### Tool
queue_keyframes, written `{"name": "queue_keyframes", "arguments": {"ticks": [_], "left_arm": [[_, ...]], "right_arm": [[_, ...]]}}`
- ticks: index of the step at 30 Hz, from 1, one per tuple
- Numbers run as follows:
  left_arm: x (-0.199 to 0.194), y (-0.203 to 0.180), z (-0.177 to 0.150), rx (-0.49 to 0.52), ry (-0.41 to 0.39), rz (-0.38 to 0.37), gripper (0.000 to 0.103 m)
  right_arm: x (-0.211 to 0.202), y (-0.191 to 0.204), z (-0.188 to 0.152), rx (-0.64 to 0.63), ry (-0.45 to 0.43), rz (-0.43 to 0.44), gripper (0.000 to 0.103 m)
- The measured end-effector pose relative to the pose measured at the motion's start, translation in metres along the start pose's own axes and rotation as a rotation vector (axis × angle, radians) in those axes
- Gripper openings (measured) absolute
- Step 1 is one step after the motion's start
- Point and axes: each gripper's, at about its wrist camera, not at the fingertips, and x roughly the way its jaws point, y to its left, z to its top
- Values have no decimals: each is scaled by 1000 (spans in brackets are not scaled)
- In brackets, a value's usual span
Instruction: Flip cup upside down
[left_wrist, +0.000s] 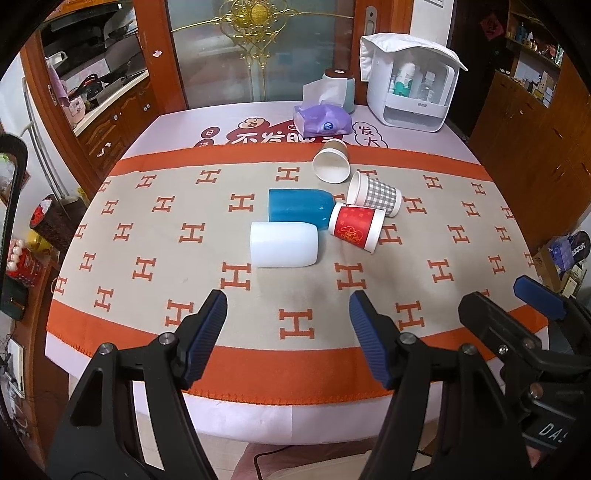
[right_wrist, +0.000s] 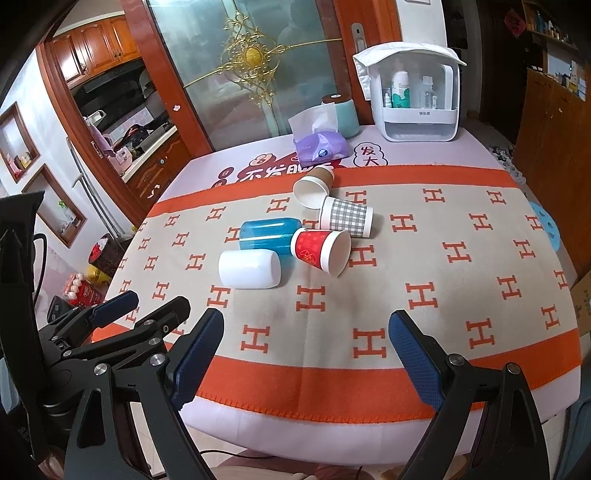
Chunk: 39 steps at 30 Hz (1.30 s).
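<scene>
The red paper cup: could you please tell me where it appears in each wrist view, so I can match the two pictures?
Left wrist: the red paper cup lies on its side right of centre, beside the blue cup.
Right wrist: the red paper cup lies near centre, open mouth facing the camera.
Shared landmark: the white cup, nearest the grippers.

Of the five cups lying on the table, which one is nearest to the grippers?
The plain white cup, lying in front of the blue cup.

Orange "H" letters repeat across the blanket (left_wrist: 155, 236) on the table — beyond it, the far tablecloth (right_wrist: 364, 157) reads "发大" and "不发"; the right tongs (left_wrist: 554, 435) show "DAS".
</scene>
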Motion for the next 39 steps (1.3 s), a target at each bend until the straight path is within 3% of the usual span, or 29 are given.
{"name": "queue_keyframes", "arguments": {"ticks": [26,39], "left_arm": [[-6,-3,-6,16,-7,14,66],[-2,8,15,78,-2,-56,66]], "right_arm": [[-5,3,-4,7,-13,2,92],[-13,16,7,47,-27,-56,92]]}}
